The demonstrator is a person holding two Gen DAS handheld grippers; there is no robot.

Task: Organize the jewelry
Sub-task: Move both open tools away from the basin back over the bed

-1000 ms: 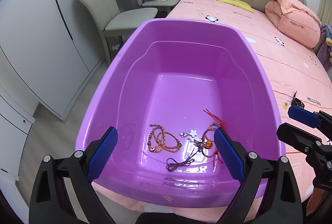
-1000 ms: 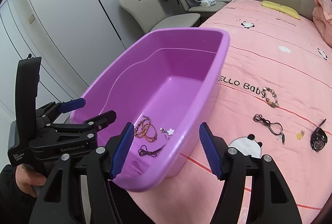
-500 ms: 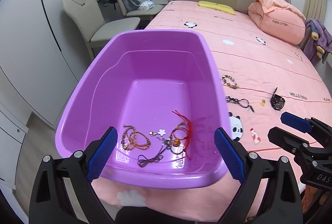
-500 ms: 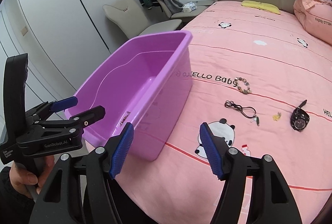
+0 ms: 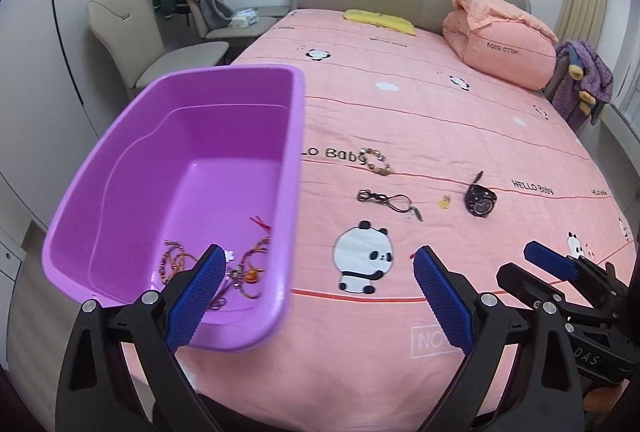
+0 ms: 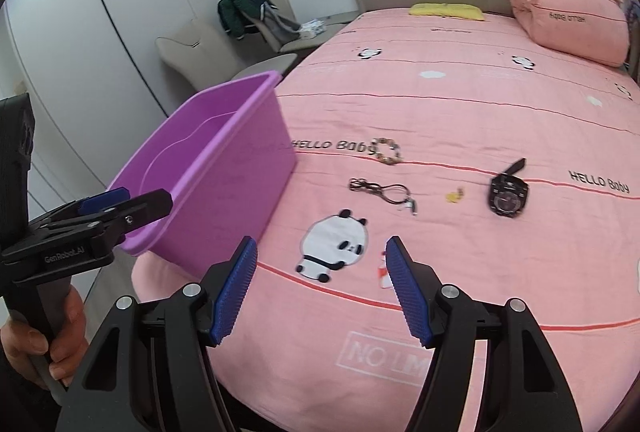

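Left wrist view: the left gripper [image 5: 316,286] is recorded with blue pads spread and nothing between them. A second ago it was held over the purple plastic tub [image 5: 294,168]; the tub is now seen at the left and the pink panda-print bedsheet [image 5: 440,104] fills the frame, which suggests that a fresh item is being sought. Contents of the tub: braided cord bracelets [image 5: 176,260], a red string [image 5: 260,223] and small charms, gathered at the near end. Listed loose on the sheet, well apart from the tub: a beaded bracelet [image 5: 376,161], a black cord necklace [image 5: 390,201], a small yellow charm [image 5: 445,201] and a black wristwatch [image 5: 480,201]. Right wrist view: the right gripper [image 6: 320,288] is likewise shown spread and empty, above the sheet, with the same four items ahead of it. The tub interior is hidden from this side.
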